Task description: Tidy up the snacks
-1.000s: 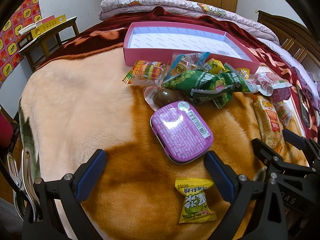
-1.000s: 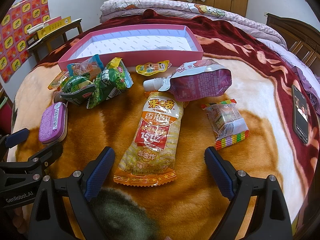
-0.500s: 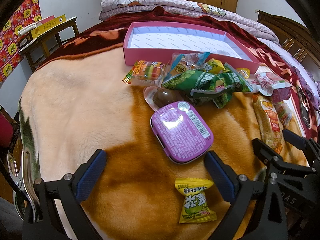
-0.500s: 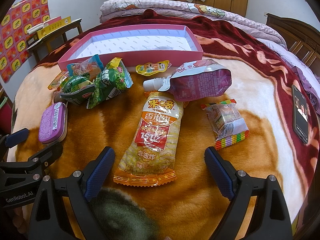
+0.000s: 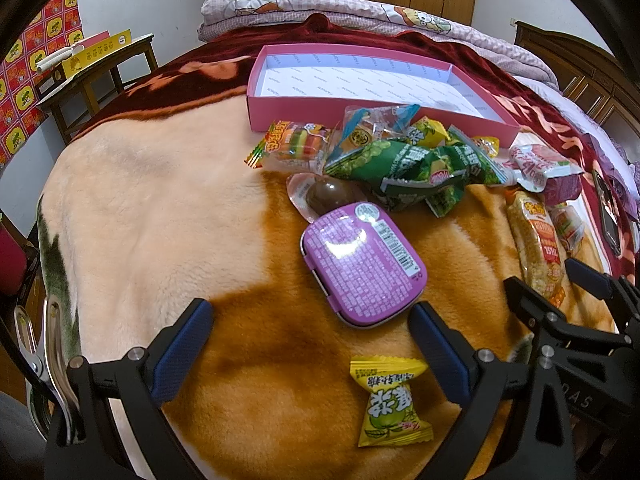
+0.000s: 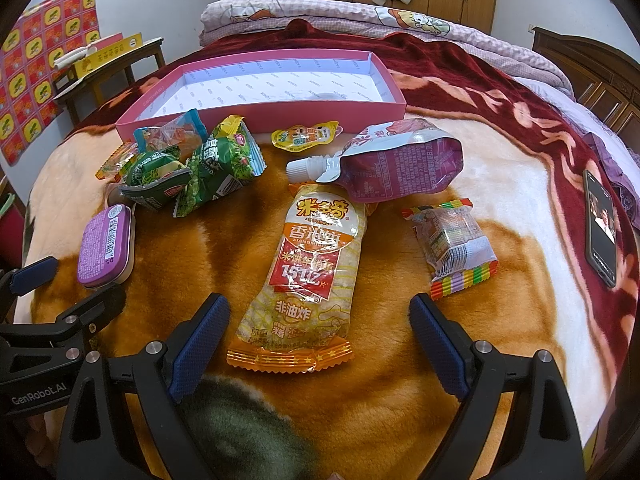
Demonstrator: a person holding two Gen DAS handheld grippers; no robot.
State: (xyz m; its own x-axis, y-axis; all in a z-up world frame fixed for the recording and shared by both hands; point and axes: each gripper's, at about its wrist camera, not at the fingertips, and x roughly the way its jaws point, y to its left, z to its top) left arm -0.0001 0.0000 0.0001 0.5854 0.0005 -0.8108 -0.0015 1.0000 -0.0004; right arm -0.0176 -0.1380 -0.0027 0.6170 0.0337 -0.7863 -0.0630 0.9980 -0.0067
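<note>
Snacks lie scattered on a plush blanket in front of an empty pink box [image 5: 320,106] [image 6: 320,110]. My left gripper [image 5: 312,334] is open just short of a purple tin [image 5: 362,268] [image 6: 105,246]; a yellow candy [image 5: 390,400] lies between its fingers. Beyond the tin sit a chocolate jelly cup [image 5: 326,196], green bags [image 5: 416,168] [image 6: 200,170] and a burger gummy pack [image 5: 294,146]. My right gripper [image 6: 318,328] is open around the near end of a long yellow rice-cracker pack [image 6: 310,272]. A purple spout pouch [image 6: 392,170], a striped-edge packet [image 6: 456,246] and a small yellow sachet [image 6: 306,136] lie nearby.
A black phone [image 6: 600,228] rests on the blanket at the right. A wooden side table [image 5: 100,68] with yellow boxes stands at the left, off the bed. Folded quilts [image 6: 360,16] are piled behind the pink box. The left gripper [image 6: 60,304] shows at the right view's left edge.
</note>
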